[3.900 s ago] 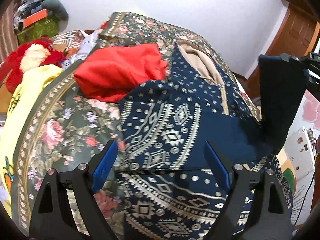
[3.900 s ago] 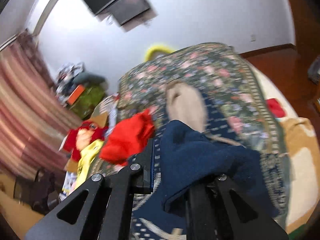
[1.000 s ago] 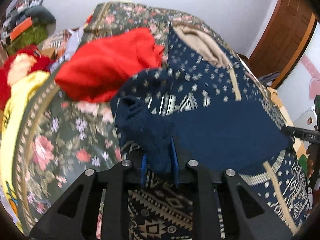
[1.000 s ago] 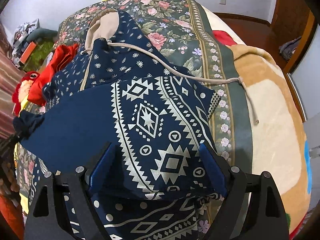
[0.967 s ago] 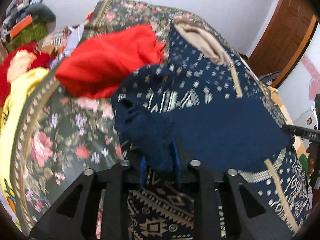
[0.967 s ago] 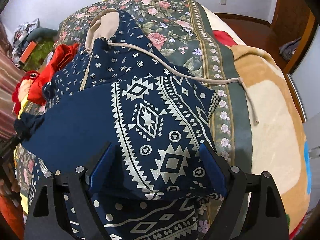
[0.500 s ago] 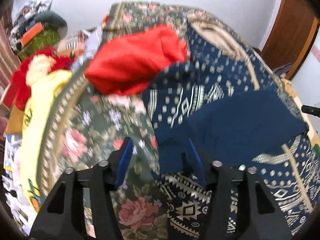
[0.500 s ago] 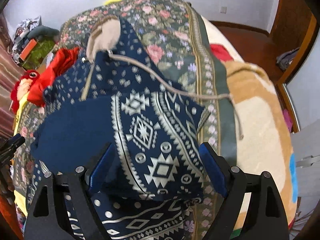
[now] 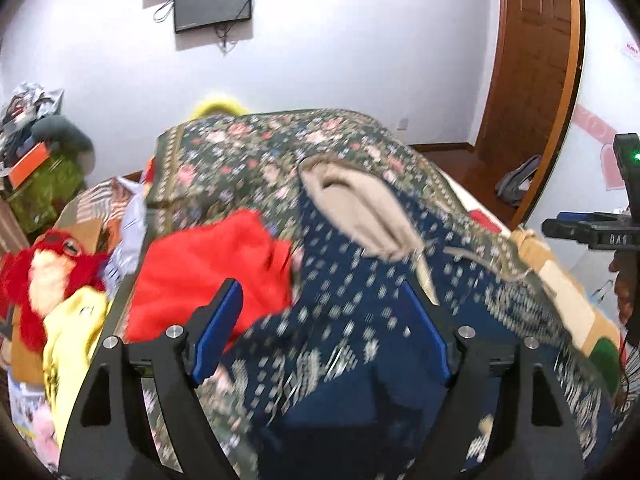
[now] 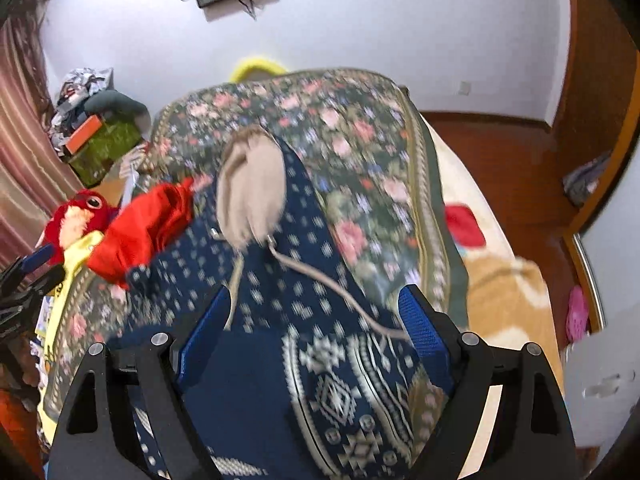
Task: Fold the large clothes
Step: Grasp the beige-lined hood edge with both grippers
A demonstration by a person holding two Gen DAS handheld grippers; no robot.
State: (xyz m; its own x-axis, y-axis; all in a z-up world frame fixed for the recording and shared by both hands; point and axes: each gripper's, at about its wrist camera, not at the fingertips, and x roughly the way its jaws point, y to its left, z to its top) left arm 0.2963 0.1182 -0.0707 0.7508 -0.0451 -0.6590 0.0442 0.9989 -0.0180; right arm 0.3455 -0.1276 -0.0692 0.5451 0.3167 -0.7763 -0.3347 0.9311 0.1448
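Your left claw [image 9: 322, 328] is opening with nothing pinched, your right claw [image 10: 316, 330] gapes released, both above the navy hoodie [image 10: 256, 320] on the bed [image 10: 360, 152].

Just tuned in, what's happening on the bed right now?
A person with a gripper in each hand is folding a navy patterned hoodie on a floral bedspread. The left gripper is opening with nothing pinched; the right gripper is open and empty. A red garment lies beside the hoodie.
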